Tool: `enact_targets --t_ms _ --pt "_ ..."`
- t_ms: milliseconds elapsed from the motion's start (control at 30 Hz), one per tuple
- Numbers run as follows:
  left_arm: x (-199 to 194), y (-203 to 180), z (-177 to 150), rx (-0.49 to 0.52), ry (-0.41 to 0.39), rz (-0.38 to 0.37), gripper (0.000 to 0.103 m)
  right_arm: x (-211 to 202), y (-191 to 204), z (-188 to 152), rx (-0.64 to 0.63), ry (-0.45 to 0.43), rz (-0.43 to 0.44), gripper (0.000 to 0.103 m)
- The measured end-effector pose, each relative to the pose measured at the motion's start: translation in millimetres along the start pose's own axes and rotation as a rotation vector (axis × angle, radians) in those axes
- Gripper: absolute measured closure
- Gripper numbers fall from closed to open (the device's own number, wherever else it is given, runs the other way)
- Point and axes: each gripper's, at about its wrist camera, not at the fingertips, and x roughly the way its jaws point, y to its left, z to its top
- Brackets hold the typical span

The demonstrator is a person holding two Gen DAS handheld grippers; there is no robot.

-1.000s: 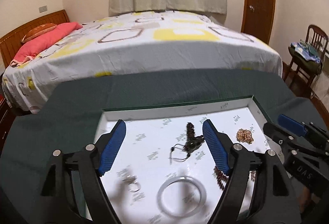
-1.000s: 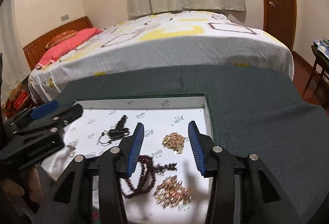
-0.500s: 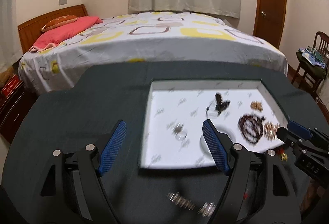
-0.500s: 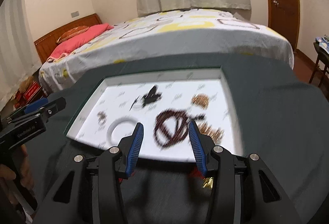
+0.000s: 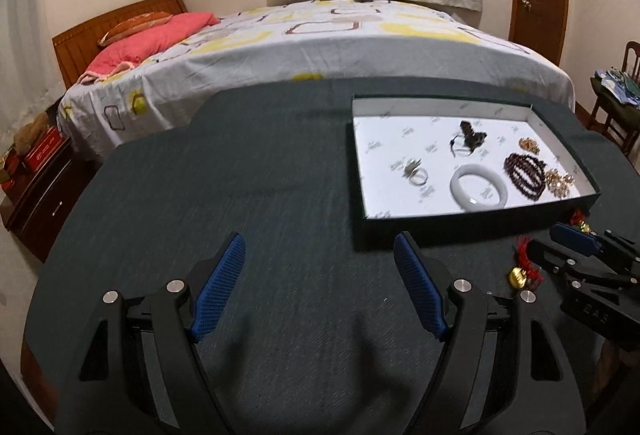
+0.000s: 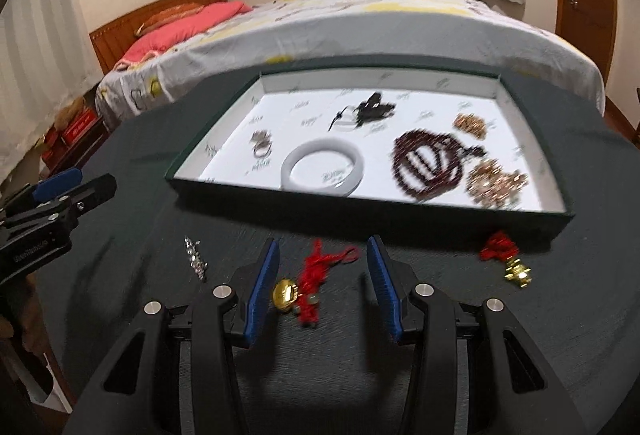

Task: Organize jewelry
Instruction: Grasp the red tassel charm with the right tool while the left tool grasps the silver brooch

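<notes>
Right gripper [image 6: 322, 275], jaws spread and empty, is hovering over red-tasselled gold charm [image 6: 298, 289]; loose tassel cord risks slipping out when pinched.

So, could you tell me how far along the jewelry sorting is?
Six pieces, including the white bangle, lie in the tray. Both grippers are open and empty. Two red tassel charms and a crystal piece remain on the cloth.
</notes>
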Motion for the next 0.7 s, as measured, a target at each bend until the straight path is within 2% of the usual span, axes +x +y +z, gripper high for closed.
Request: enact_targets --t_ms 133,300,367,400,700 --pt "3 1 -5 0.0 0.016 -0.012 0.028 9 4 -1 -0.004 0.026 -0.01 0.06" --pt "6 -3 -8 0.006 0.023 -0.033 0.028 18 7 -4 -0.014 0.061 -0.008 0.078" --pt "8 -4 -9 0.007 0.029 -0.038 0.028 19 6 -5 -0.014 0.06 -0.005 0.083" --pt "9 -5 -10 0.004 0.034 -0.04 0.028 19 6 -5 -0.013 0.065 0.004 0.09" --pt "13 -16 -12 -0.003 0.062 -0.063 0.028 -3 -9 -4 -0.014 0.014 -0.009 0.092"
